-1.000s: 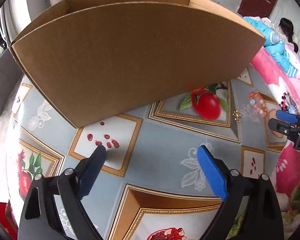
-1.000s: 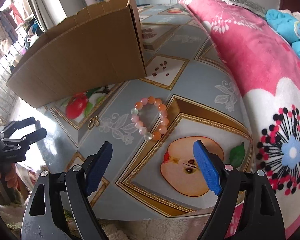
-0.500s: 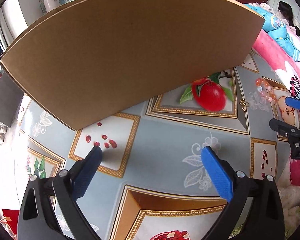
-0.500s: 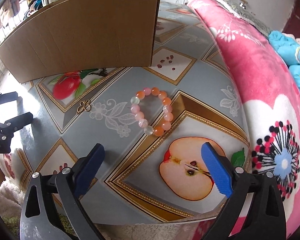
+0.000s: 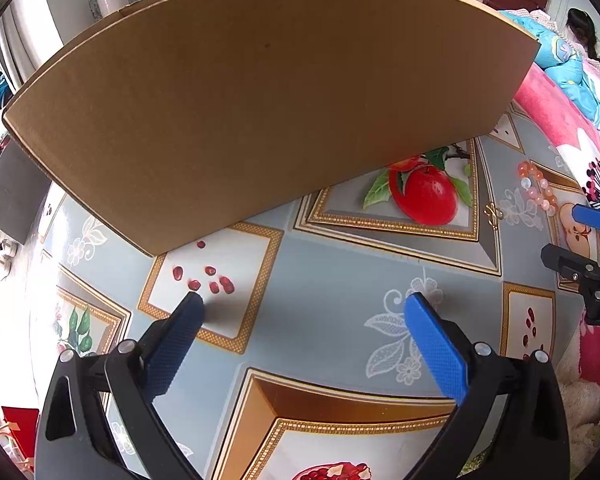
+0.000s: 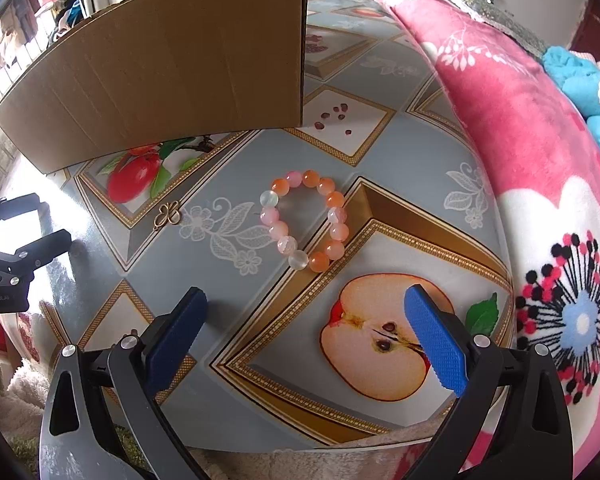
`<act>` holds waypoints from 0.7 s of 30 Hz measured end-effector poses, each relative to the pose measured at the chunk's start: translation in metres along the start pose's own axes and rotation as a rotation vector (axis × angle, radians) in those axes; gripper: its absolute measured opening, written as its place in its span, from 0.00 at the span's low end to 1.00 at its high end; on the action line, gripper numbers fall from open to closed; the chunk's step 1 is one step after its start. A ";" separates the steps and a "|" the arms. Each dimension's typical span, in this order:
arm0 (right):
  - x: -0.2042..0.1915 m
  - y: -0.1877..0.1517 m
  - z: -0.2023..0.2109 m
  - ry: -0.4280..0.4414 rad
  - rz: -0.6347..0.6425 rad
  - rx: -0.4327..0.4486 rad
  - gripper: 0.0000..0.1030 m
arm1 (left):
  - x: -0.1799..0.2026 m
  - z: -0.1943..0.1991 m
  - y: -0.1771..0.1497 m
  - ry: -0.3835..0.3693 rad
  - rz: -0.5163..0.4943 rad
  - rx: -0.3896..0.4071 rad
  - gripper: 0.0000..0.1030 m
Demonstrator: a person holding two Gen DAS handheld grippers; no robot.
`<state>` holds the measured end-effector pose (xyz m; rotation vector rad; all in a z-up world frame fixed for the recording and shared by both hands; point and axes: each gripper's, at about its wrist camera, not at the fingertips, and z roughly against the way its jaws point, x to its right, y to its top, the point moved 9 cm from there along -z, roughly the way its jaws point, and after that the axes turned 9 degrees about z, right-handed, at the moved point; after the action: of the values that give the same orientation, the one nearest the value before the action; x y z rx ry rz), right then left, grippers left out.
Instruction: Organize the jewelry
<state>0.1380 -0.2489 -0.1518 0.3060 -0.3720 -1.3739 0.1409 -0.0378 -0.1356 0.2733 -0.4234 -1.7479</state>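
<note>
My right gripper (image 6: 302, 304) hangs spread wide and empty above the fruit-patterned surface (image 6: 236, 160), the beaded bracelet (image 6: 306, 220) lying just ahead of it. My left gripper (image 5: 300, 312), equally spread, faces the cardboard box (image 5: 260, 92); a small gold charm (image 6: 167, 215) rests nearby.

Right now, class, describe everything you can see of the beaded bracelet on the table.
The beaded bracelet is a closed ring of round, glossy beads in orange, pink and milky white, seemingly stone or glass. It lies flat on the patterned tablecloth, just beyond the printed apple half, with the small gold clover charm apart to its left. Nothing grips it; the right gripper hovers open just short of it.
</note>
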 end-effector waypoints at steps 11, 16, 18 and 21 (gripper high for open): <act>0.001 0.002 -0.004 0.011 0.007 -0.018 0.92 | 0.001 -0.003 0.004 0.010 0.013 -0.021 0.96; 0.000 0.002 -0.004 0.006 0.010 -0.014 0.92 | 0.002 -0.003 0.003 0.018 0.029 -0.024 0.96; -0.001 0.001 -0.004 0.006 0.009 -0.011 0.92 | 0.003 -0.003 0.002 0.021 0.033 -0.027 0.96; -0.003 0.000 -0.004 0.007 0.010 -0.012 0.92 | 0.004 -0.001 0.001 0.024 0.040 -0.033 0.96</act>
<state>0.1394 -0.2462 -0.1558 0.2985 -0.3591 -1.3643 0.1416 -0.0425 -0.1362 0.2605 -0.3794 -1.7093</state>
